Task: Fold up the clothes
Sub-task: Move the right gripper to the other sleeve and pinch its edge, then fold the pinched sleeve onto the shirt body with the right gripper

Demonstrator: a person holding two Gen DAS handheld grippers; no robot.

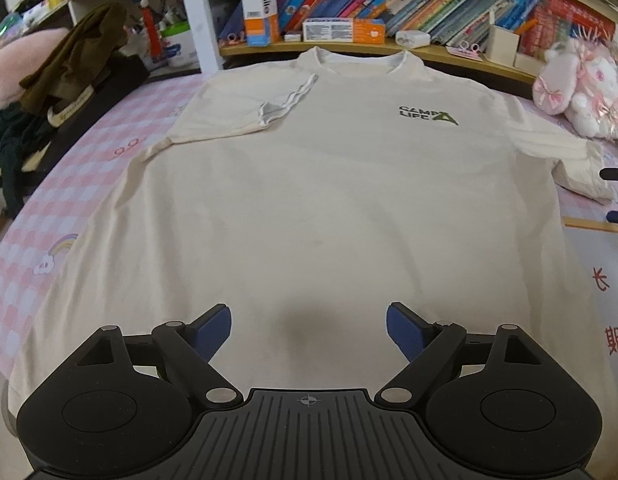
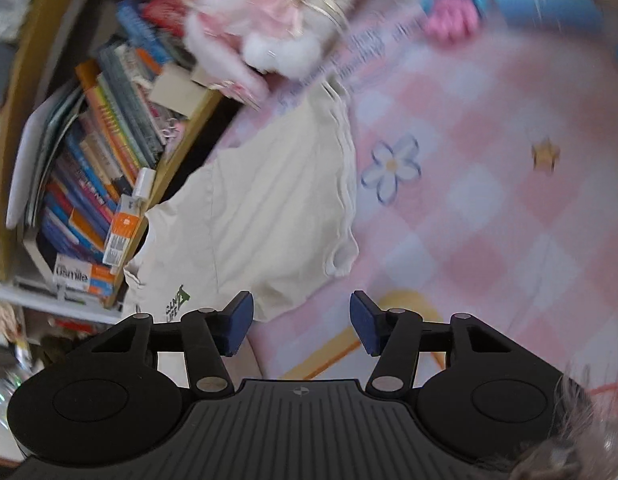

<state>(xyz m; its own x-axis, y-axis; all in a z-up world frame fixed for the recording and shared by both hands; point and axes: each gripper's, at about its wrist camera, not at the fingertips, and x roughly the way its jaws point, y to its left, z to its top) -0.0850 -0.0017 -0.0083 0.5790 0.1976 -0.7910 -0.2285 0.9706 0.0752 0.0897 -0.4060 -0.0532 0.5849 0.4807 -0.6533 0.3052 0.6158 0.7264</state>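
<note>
A cream T-shirt (image 1: 309, 200) lies flat along the bed's (image 1: 89, 168) middle, collar toward the bookshelf edge, left gripper (image 1: 309, 332) wide and empty over its hem, right gripper (image 2: 301, 320) half-open, empty beside the right sleeve (image 2: 277, 184).

1. The left gripper (image 1: 309, 330) points steeply downward, its blue-padded fingers (image 1: 213, 334) spread wide with nothing between them.
2. The right gripper (image 2: 301, 322) is angled downward and rolled sideways, its jaws partly apart and gripping nothing.
</note>
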